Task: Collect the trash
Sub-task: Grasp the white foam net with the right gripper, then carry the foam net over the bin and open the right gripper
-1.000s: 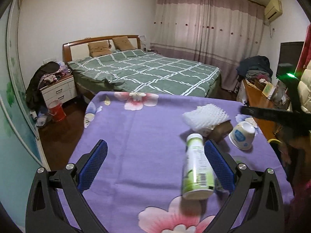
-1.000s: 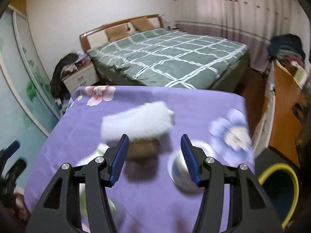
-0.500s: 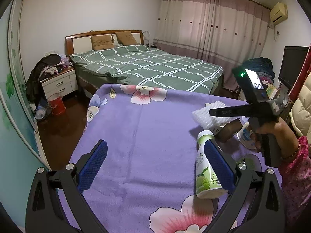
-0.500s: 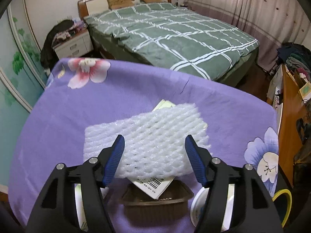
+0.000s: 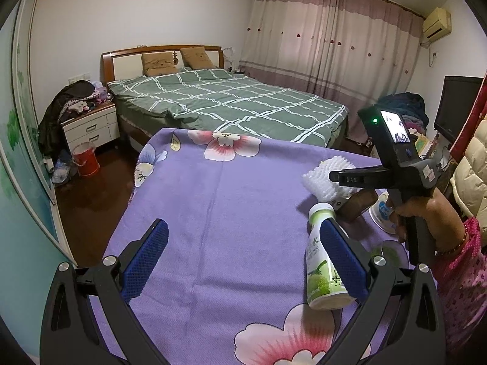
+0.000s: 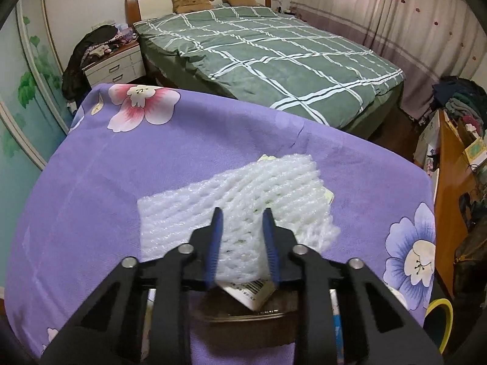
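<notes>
Right gripper has come down onto the trash pile at the right end of the purple floral cloth, and its jaws have just been closing. They now stand narrow, pinching a fold of the white foam net between the blue pads. A second ago those jaws were wide and still above the pile; half a second ago they straddled the net without touching it.

Under the net, just below the fingertips: a paper wrapper with a barcode lying on a brown plastic tray. Can't tell whether the pads also catch the wrapper's edge. It sits right at their lower end.

Left gripper is wide open, holding nothing, hovering over the cloth. It has barely shifted. The green-label bottle lies on its side touching or just beside the inner face of its right finger, cap pointing away. A white cup sits beyond that, behind the person's right hand.

Judgement: first grasp looks made, net is the item in hand. It's soft and springy, so the hold may be shallow. A yellow-rimmed bin shows down to the right of the right gripper, likely the drop target. Bottle, cup, tray and wrapper are still to collect.
</notes>
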`<state>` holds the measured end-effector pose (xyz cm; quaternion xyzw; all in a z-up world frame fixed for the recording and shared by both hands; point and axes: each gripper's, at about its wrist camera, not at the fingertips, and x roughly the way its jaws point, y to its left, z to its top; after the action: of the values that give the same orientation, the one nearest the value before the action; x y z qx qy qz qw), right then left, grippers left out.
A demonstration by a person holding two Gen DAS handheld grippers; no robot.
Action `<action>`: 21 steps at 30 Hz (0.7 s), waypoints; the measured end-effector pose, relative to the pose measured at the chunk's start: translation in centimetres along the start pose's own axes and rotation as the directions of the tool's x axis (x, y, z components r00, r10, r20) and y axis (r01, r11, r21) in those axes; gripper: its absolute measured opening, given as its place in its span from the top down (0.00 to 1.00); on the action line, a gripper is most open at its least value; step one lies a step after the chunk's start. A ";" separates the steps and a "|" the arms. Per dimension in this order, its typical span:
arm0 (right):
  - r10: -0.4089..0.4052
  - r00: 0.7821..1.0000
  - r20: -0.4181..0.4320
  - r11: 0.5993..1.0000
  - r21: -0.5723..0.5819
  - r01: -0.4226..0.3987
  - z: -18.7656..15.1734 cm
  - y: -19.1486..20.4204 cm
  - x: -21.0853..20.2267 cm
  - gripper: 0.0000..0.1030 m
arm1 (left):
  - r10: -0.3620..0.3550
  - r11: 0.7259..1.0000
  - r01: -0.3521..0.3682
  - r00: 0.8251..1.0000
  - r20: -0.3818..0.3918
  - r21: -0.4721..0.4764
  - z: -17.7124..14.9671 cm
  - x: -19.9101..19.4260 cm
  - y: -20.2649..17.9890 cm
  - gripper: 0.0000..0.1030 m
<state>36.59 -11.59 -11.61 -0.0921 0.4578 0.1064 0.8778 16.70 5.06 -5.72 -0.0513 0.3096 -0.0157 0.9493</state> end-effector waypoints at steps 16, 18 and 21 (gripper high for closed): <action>0.089 0.982 0.166 0.988 0.109 -0.108 1.6 -2.8 -6.8 0.91 | 0.000 1.000 0.000 1.000 0.009 0.001 -0.2 -0.8 -0.3 0.05; 0.090 0.978 0.188 0.987 0.114 -0.113 1.4 -3.3 -8.1 0.91 | -0.002 1.000 0.002 1.000 0.011 0.008 -0.2 -1.1 -0.7 0.05; 0.081 0.973 0.218 0.986 0.122 -0.110 0.3 -4.3 -10.0 0.91 | -0.009 1.000 0.009 1.000 0.016 0.017 -0.2 -1.5 -1.3 0.05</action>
<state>32.45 -16.71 -2.91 0.0009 0.3717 0.1270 0.9196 15.41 3.88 -4.86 -0.0447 0.3014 -0.0224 0.9522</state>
